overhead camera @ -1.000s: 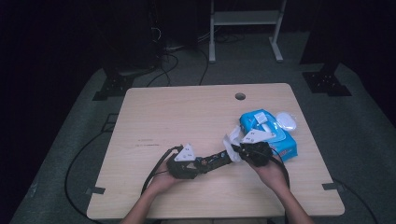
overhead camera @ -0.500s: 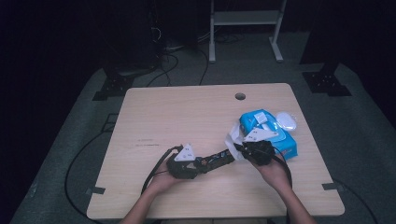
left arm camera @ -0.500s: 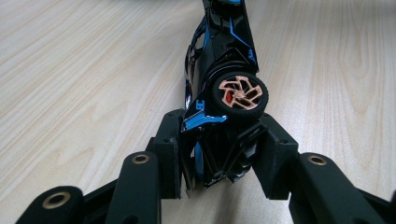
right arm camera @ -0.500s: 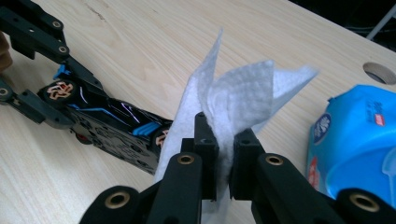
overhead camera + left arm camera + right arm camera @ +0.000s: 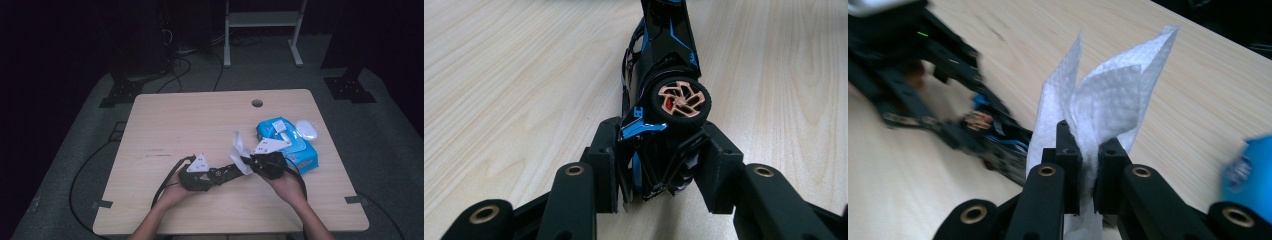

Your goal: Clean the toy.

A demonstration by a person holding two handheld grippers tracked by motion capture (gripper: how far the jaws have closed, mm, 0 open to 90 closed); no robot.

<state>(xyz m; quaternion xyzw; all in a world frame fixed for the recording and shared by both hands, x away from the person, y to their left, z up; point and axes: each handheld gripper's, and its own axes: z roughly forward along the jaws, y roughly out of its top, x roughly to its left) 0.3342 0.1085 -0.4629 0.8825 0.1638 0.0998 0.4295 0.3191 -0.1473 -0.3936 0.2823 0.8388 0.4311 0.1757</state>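
Observation:
A black toy car (image 5: 659,75) with blue trim and a copper wheel lies on its side on the wooden table (image 5: 200,120). My left gripper (image 5: 659,170) is shut on one end of it; in the high view the left gripper (image 5: 212,176) sits at the table's front middle with the toy car (image 5: 227,172) pointing right. My right gripper (image 5: 1087,160) is shut on a folded white wipe (image 5: 1103,95) that sticks up from its jaws. Seen from above, the right gripper (image 5: 248,161) holds the wipe (image 5: 240,147) just beside the car's far end.
A blue pack of wipes (image 5: 287,142) lies at the right of the table, with a white round lid (image 5: 306,130) beside it. A cable hole (image 5: 257,103) sits near the far edge. Cables trail off the table's front left.
The right gripper has lifted a little with the wipe, which now stands up more clearly above the car's end. The left gripper and the car have stayed put.

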